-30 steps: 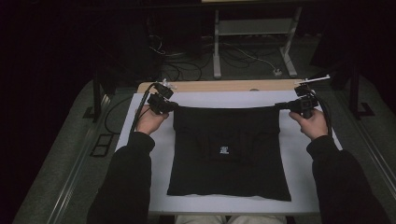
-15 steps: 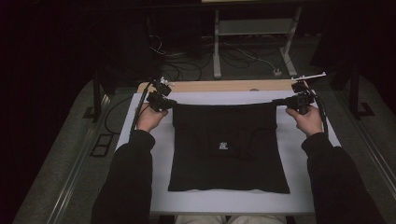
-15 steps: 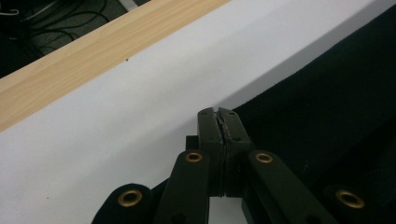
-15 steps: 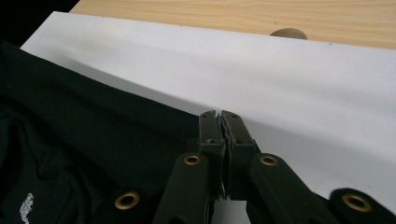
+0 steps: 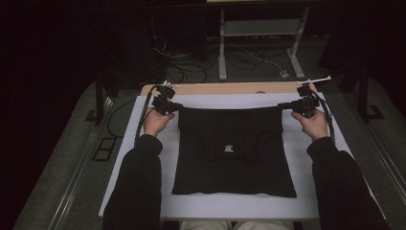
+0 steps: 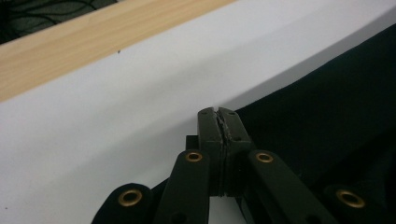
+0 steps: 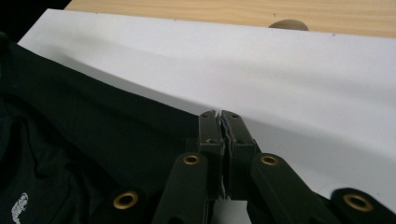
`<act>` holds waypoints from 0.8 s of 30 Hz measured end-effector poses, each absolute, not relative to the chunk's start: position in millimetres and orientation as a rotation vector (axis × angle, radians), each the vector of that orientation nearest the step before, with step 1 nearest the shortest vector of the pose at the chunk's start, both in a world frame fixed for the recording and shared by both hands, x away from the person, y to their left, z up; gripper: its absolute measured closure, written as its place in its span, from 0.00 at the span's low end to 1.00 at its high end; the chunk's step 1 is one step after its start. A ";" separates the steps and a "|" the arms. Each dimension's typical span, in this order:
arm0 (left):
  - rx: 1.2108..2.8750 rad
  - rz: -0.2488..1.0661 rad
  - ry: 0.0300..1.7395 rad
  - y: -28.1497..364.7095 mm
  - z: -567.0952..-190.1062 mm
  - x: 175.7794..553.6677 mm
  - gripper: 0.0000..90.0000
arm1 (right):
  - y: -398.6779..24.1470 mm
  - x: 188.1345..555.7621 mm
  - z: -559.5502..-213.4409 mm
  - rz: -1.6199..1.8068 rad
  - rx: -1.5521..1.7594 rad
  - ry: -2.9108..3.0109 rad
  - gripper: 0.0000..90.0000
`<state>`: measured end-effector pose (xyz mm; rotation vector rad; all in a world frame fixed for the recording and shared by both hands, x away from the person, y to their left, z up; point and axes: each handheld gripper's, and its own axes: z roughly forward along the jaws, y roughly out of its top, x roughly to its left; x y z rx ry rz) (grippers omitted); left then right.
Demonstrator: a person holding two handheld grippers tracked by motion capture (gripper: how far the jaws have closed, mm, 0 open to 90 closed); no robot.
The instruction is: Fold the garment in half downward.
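Black garment (image 5: 233, 148) is looking like soft matt cloth, w/ fine knit, a stitched hem along far edge and a small white printed mark (image 5: 229, 148) mid-front. White sheet (image 5: 210, 203) under it is showing smooth & matt, like paper or thin board, no gloss. Desk (image 5: 225, 88) at far edge is showing pale wood w/ visible grain, satin finish. Left gripper (image 6: 218, 112) and right gripper (image 7: 219, 113) are looking like matt black plastic, jaws w/ ridged rubbery inner pads, brass-coloured metal rivets glinting at the links. Sleeves (image 5: 139, 187) are looking like dark matt cloth. Floor (image 5: 72, 158) is appearing grey, rough-ish, carpet-like.
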<state>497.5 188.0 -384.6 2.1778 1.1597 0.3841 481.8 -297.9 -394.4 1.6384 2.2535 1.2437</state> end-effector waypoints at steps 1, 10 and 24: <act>2.172 0.378 1.164 188.2 -386.9 498.3 0.97 | -298.0 482.5 -396.1 1.251 1.627 2.261 0.96; 2.177 0.345 1.199 189.6 -409.5 504.1 0.97 | -296.6 492.2 -416.0 1.236 1.677 2.280 0.96; 2.166 0.244 1.228 193.0 -431.9 498.4 0.76 | -295.0 490.1 -426.0 1.185 1.733 2.252 0.73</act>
